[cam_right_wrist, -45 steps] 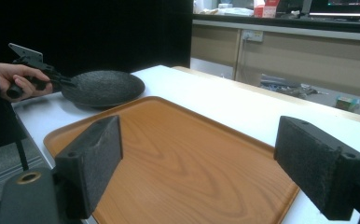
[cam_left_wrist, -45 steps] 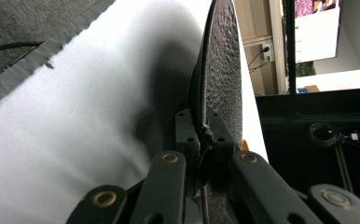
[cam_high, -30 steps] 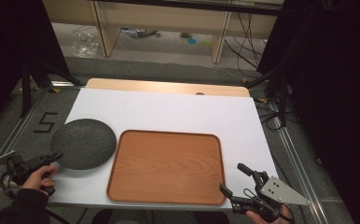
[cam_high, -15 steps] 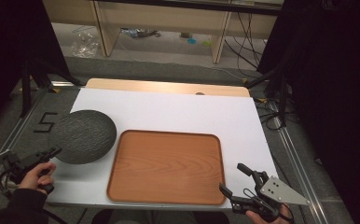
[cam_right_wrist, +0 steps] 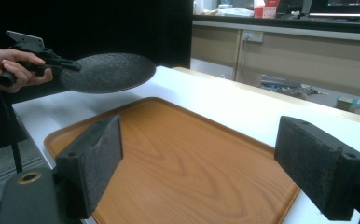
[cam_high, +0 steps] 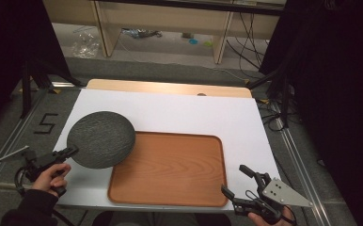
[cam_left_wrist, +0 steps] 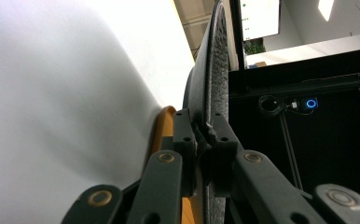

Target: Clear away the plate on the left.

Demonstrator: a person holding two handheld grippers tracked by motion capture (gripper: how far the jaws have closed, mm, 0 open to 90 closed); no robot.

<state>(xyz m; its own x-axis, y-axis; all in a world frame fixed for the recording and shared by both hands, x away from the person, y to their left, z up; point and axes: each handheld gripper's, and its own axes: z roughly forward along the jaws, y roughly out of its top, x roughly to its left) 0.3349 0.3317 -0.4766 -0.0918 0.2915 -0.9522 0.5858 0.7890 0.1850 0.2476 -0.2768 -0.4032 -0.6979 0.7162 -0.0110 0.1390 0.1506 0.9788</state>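
Observation:
A dark grey round plate (cam_high: 101, 139) hangs in the air above the white table cover, its right edge over the left end of the wooden tray (cam_high: 175, 174). My left gripper (cam_high: 71, 151) is shut on the plate's near left rim. In the left gripper view the plate (cam_left_wrist: 214, 70) runs edge-on between the closed jaws of the left gripper (cam_left_wrist: 205, 140). My right gripper (cam_high: 232, 181) stands open and empty at the tray's near right corner. In the right gripper view the plate (cam_right_wrist: 106, 71) floats above the tray (cam_right_wrist: 178, 154), with the left gripper (cam_right_wrist: 73, 66) clamped on its rim.
The white cover (cam_high: 193, 115) lies over a wooden table whose far edge (cam_high: 170, 87) shows. The table's metal frame rails (cam_high: 299, 155) run along both sides. Shelving and cables (cam_high: 245, 28) stand on the floor beyond.
The left gripper has lifted the plate off the table and carried it right, so that it now overlaps the tray's left end. The right gripper has stayed put and open.

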